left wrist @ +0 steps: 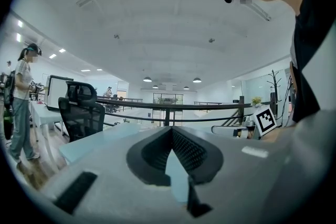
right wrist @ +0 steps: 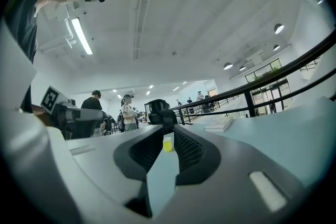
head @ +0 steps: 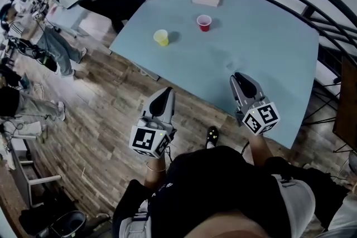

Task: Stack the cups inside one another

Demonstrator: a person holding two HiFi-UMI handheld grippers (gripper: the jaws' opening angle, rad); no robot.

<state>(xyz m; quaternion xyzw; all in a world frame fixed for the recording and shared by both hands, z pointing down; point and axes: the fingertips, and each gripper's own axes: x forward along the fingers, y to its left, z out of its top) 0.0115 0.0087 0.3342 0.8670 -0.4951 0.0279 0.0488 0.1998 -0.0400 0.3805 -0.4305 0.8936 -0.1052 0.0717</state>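
By the counter (head: 268,47) edge, the left hand-held gripper (head: 166,93) is pressed together, the right hand-held gripper (head: 241,78) barely spread, both empty; yellow cup (head: 161,37) at eleven o'clock, red cup (head: 204,22) at twelve: best spread wide, then pinch one rim squarely.

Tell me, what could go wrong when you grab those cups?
The right gripper has its fingers barely apart, so it might bump the yellow cup over instead of gripping it. That cup stands fairly near the table edge, so a push could send it off.
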